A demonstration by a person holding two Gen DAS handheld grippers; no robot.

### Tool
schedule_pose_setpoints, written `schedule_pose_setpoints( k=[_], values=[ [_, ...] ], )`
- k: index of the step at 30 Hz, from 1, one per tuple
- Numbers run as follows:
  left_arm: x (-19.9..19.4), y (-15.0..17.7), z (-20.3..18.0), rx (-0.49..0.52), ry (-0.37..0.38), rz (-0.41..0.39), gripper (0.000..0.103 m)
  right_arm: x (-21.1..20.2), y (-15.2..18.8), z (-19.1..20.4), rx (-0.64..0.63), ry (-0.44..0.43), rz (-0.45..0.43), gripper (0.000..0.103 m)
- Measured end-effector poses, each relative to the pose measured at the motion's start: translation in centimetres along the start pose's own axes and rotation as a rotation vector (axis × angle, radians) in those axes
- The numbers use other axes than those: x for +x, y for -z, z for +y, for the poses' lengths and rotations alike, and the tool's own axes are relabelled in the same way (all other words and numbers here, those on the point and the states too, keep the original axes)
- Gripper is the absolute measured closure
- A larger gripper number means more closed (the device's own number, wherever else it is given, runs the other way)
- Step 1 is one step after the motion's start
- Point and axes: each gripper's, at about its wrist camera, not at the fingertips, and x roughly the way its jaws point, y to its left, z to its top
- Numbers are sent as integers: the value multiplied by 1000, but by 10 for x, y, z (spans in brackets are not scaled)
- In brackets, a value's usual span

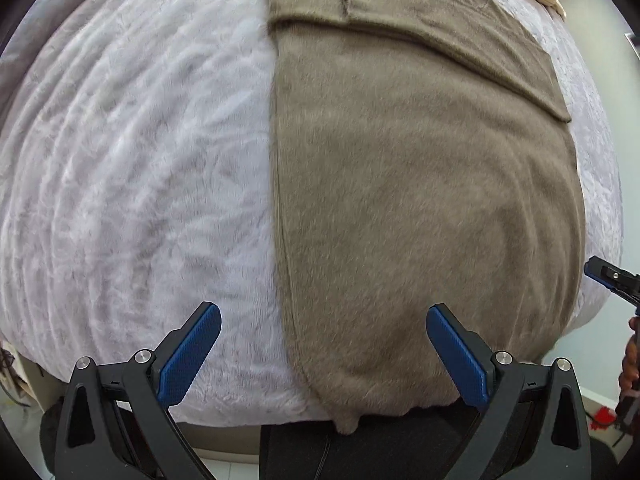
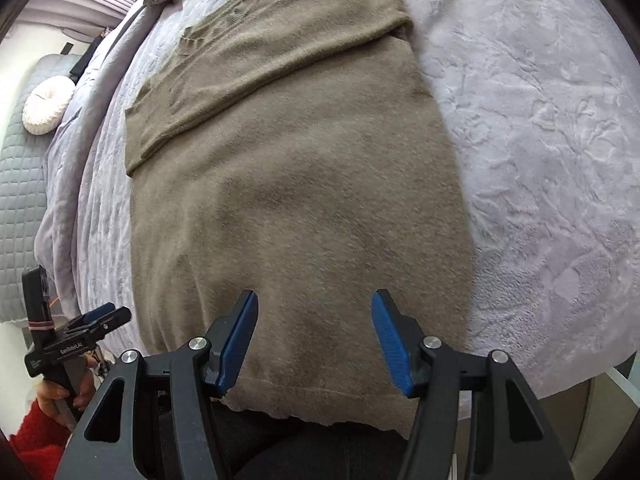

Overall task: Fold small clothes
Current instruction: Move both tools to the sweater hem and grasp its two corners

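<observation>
Now, sweater (image 2: 296, 208): brown, flat on the bed's lavender blanket (image 2: 540, 160), sleeves folded across the chest, hem at the near edge.
Left claw (image 1: 324, 354): wide apart, empty, over the sweater's left edge.
Right claw (image 2: 315, 342): parted, empty, above the hem.

Soft daylight, slight blur, fisheye-warped edges

You have one brown knit sweater (image 2: 296, 200) in front of you, one lavender plush blanket (image 2: 540, 168) under it, one round white cushion (image 2: 47, 105), one grey quilted cover (image 2: 20, 200), and two blue-padded grippers, left (image 1: 323, 354) and right (image 2: 315, 342)
</observation>
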Motion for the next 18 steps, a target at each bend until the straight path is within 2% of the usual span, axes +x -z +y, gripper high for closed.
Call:
schedule_pose_setpoints(
  k=[4,7,12,15,17,18],
  values=[
    [7,27,9,29,106,53,0,12,20,-32,3,4,100,40],
    [12,47,6,100,148,87,0,20,39,-50,-4,-9,170,40],
    [27,72,-3,191,174,152,0,39,61,-62,-32,-27,261,40],
    [38,69,-6,205,173,168,0,49,64,-63,-34,-58,276,40],
    [41,67,-10,204,156,158,3,56,65,-63,-32,-69,278,40],
    [43,63,-13,201,141,149,13,59,65,-64,-22,-77,280,40]
  ],
)
